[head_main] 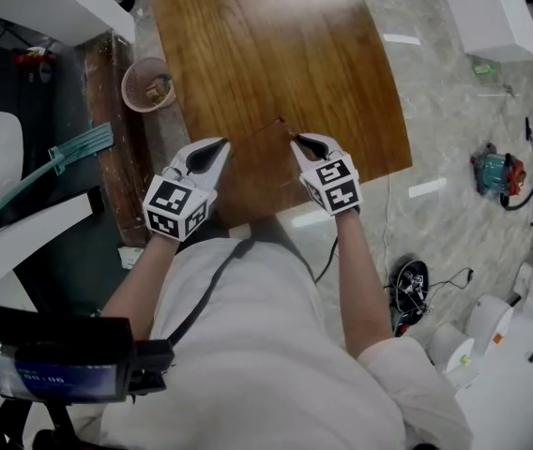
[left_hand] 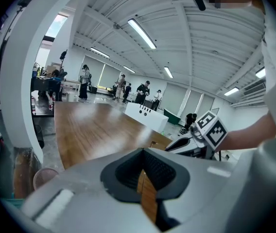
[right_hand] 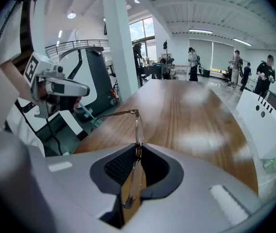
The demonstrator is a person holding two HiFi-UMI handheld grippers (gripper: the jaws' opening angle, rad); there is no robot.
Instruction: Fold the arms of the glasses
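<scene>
The fingers [right_hand: 116, 166] of the right gripper [right_hand: 137, 152] are closed narrowly on the front of the glasses [right_hand: 138, 127]. One arm of the glasses is stretched out unfolded toward the left gripper [left_hand: 144, 154], whose fingers are pressed together and empty. The glasses are held over the desk [head_main: 276, 45], just inside its near edge. Open wood is seen from there to the far edge. A pink basket [head_main: 147, 84] is set on the floor by the left edge.

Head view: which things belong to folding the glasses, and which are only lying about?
For the job: glasses, right gripper holding them, left gripper, wooden table.
Lying about: pink basket, teal object.
</scene>
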